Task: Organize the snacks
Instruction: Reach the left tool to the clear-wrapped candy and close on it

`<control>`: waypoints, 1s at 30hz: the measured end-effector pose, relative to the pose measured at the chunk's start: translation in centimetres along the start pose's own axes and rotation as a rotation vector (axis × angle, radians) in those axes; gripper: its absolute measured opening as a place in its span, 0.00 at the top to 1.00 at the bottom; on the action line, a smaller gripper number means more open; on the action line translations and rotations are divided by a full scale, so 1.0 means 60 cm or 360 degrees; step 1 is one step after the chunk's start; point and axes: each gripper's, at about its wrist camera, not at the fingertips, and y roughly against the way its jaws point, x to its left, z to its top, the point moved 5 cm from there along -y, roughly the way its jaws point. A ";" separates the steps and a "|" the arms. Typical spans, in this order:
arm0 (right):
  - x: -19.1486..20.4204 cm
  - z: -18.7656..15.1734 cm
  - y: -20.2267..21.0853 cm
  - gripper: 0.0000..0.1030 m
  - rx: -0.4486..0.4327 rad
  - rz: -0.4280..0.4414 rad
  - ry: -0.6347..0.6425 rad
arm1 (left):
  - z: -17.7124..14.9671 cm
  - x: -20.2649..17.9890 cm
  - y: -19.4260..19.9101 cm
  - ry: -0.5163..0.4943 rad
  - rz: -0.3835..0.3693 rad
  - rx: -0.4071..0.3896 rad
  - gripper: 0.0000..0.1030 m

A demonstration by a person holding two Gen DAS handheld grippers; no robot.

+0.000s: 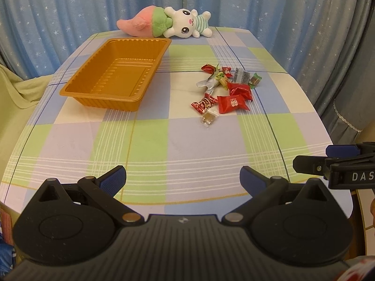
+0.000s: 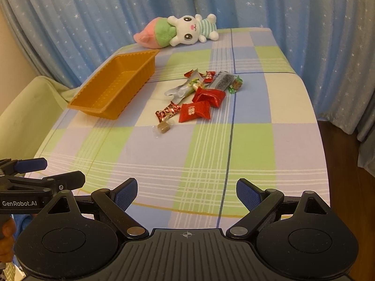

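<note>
An empty orange plastic tray (image 1: 77,82) (image 2: 93,86) lies on the left half of the checked tablecloth. To its right is a loose pile of wrapped snacks (image 1: 228,86) (image 2: 199,93): red packets (image 1: 233,104) (image 2: 195,112), a silver wrapper (image 2: 179,91), and a small brown candy (image 1: 209,117) (image 2: 163,127) nearest me. My left gripper (image 1: 182,178) hovers open over the table's near edge, holding nothing. My right gripper (image 2: 186,193) is open too and empty, level with the left one. Each gripper shows at the side of the other's view.
A plush rabbit with a pink and green tail (image 1: 173,24) (image 2: 182,30) lies at the table's far edge, just behind the tray. Blue starred curtains surround the table. A pale green cloth (image 1: 14,93) covers something at the left. A hand (image 2: 5,236) grips the left tool.
</note>
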 end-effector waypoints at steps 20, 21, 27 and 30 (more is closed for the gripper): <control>-0.094 0.011 -0.023 0.12 -0.0025 -0.0149 -0.0231 | 0.038 -0.047 -0.129 -0.0243 -0.0164 -0.0098 0.17; -0.098 0.011 -0.025 0.12 -0.0025 -0.0157 -0.0242 | 0.041 -0.049 -0.138 -0.0262 -0.0171 -0.0104 0.19; -0.123 0.015 -0.039 0.12 -0.0023 -0.0206 -0.0291 | 0.066 -0.063 -0.186 -0.0346 -0.0213 -0.0128 0.33; -0.133 0.017 -0.046 0.12 -0.0014 -0.0219 -0.0317 | 0.077 -0.070 -0.209 -0.0385 -0.0235 -0.0117 0.44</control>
